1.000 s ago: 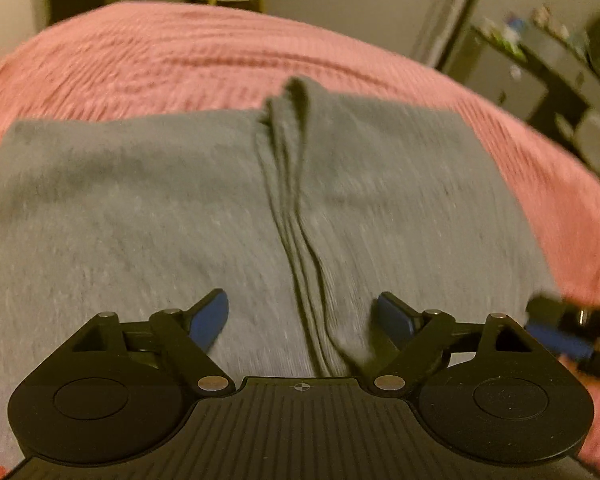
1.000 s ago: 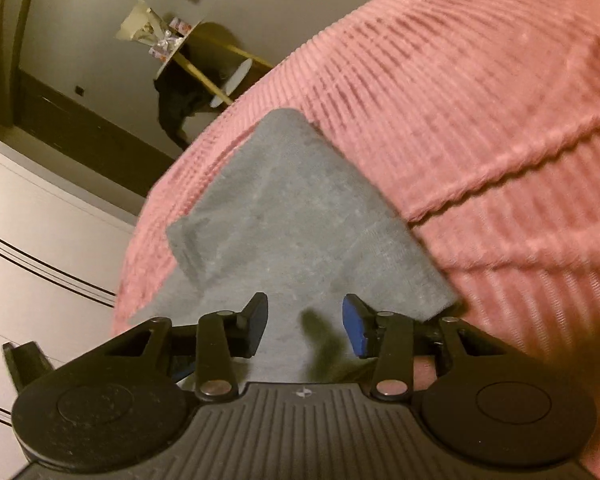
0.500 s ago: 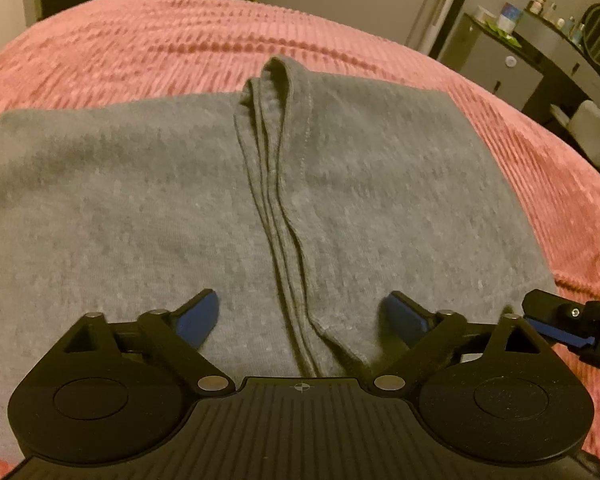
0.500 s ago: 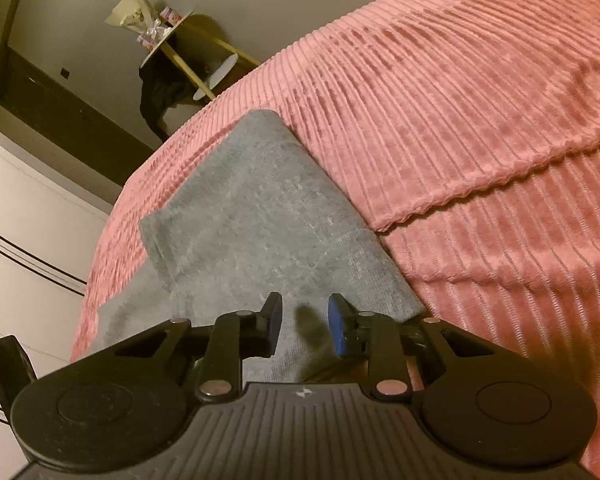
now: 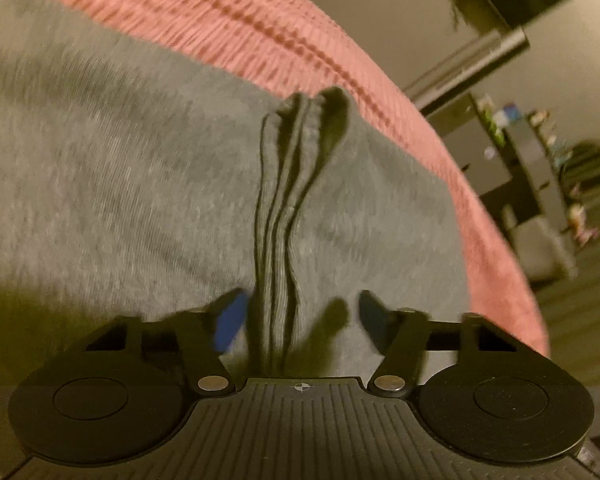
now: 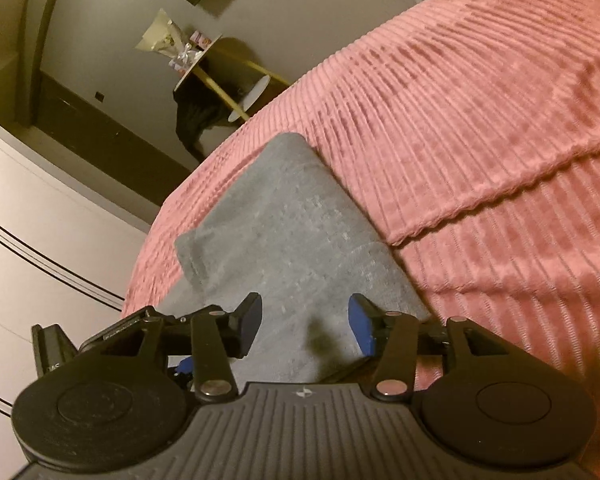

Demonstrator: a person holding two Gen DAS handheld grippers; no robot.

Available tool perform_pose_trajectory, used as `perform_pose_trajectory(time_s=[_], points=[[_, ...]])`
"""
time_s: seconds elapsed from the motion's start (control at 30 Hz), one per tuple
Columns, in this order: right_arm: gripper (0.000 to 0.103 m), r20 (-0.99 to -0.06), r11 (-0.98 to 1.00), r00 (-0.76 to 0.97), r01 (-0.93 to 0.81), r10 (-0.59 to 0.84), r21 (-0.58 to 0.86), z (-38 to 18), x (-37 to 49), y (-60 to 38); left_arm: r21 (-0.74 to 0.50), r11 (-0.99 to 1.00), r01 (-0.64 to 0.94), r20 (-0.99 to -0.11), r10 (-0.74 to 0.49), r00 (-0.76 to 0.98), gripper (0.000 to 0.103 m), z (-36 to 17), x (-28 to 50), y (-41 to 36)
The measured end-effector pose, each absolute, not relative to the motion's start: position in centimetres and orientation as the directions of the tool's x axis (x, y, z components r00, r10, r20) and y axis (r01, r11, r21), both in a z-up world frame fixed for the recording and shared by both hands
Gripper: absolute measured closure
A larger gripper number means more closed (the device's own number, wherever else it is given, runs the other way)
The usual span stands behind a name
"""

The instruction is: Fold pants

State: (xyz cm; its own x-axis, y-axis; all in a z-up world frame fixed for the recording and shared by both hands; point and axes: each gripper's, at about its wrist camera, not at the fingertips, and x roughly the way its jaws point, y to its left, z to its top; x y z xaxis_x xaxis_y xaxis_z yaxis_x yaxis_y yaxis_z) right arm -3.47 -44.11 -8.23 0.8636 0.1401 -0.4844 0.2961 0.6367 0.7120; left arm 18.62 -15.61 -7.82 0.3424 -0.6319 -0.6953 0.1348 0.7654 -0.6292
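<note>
Working on a pink ribbed bedspread (image 6: 480,128), with a small side table (image 6: 204,68) by the wall and a dark dresser (image 5: 516,160) off to my right. Grey pants (image 5: 140,184) lie flat on the spread, already folded over. My left gripper (image 5: 300,314) is spread wide, straddling the stacked fabric edges. My right gripper (image 6: 304,326) hangs open too, over the pants' folded corner, gripping nothing.
</note>
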Motion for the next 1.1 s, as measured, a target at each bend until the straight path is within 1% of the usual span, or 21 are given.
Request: perform_pose_trajectory(time_s=[0.07, 0.1, 0.23, 0.33, 0.4, 0.47, 0.53, 0.57, 0.67, 0.77, 0.83, 0.93, 1.0, 1.07, 1.1], points=[[0.055, -0.475, 0.624, 0.868, 0.292, 0.147, 0.725, -8.5, -3.6, -44.3, -0.659, 0.746, 0.099, -0.688, -0.650, 0.321, 0.067, -8.6, 19.0, -15.2], [0.055, -0.474, 0.620, 0.868, 0.292, 0.149, 0.728, -8.5, -3.6, -44.3, -0.661, 0.744, 0.094, -0.689, -0.652, 0.316, 0.069, -8.8, 19.1, -15.0], [0.055, -0.489, 0.635, 0.860, 0.299, 0.143, 0.712, -8.4, -3.3, -44.1, -0.678, 0.731, 0.079, -0.683, -0.666, 0.301, 0.069, -9.4, 19.8, -14.7], [0.055, -0.506, 0.650, 0.850, 0.304, 0.145, 0.697, -8.4, -2.9, -43.8, -0.664, 0.743, 0.082, -0.693, -0.652, 0.308, 0.065, -9.1, 20.1, -15.6], [0.055, -0.503, 0.652, 0.853, 0.303, 0.140, 0.695, -8.2, -2.9, -43.7, -0.644, 0.757, 0.110, -0.699, -0.641, 0.318, 0.082, -8.8, 20.2, -16.1], [0.055, -0.494, 0.655, 0.861, 0.304, 0.121, 0.691, -8.0, -3.4, -43.7, -0.657, 0.744, 0.120, -0.685, -0.656, 0.317, 0.085, -8.6, 20.0, -15.7], [0.054, -0.472, 0.665, 0.877, 0.301, 0.088, 0.684, -7.5, -4.1, -43.5, -0.674, 0.727, 0.131, -0.664, -0.674, 0.326, 0.086, -8.0, 19.8, -15.2], [0.052, -0.466, 0.669, 0.882, 0.301, 0.077, 0.680, -7.2, -4.4, -43.4, -0.680, 0.719, 0.143, -0.651, -0.682, 0.334, 0.086, -7.4, 19.7, -14.9], [0.050, -0.462, 0.691, 0.885, 0.303, 0.051, 0.656, -6.6, -4.8, -43.2, -0.694, 0.697, 0.178, -0.617, -0.704, 0.350, 0.087, -5.6, 19.6, -13.8], [0.048, -0.473, 0.713, 0.880, 0.311, 0.034, 0.629, -6.0, -4.9, -42.8, -0.657, 0.723, 0.212, -0.623, -0.680, 0.388, 0.087, -3.7, 19.3, -12.2], [0.048, -0.479, 0.723, 0.877, 0.308, 0.036, 0.618, -5.8, -4.9, -42.6, -0.647, 0.735, 0.204, -0.630, -0.666, 0.399, 0.087, -3.1, 19.3, -10.5], [0.047, -0.491, 0.735, 0.870, 0.306, 0.043, 0.606, -5.8, -4.7, -42.3, -0.590, 0.781, 0.206, -0.662, -0.613, 0.431, 0.087, -2.6, 19.0, -7.8], [0.046, -0.507, 0.738, 0.860, 0.310, 0.050, 0.599, -6.0, -4.3, -42.1, -0.520, 0.831, 0.199, -0.695, -0.547, 0.467, 0.086, -2.7, 18.7, -6.2], [0.046, -0.522, 0.742, 0.851, 0.311, 0.061, 0.594, -6.3, -3.9, -42.0, -0.451, 0.874, 0.180, -0.719, -0.475, 0.508, 0.083, -3.1, 18.3, -4.9], [0.046, -0.533, 0.746, 0.844, 0.313, 0.065, 0.587, -6.3, -3.6, -41.9, -0.448, 0.876, 0.177, -0.719, -0.471, 0.511, 0.082, -3.4, 18.2, -4.5]])
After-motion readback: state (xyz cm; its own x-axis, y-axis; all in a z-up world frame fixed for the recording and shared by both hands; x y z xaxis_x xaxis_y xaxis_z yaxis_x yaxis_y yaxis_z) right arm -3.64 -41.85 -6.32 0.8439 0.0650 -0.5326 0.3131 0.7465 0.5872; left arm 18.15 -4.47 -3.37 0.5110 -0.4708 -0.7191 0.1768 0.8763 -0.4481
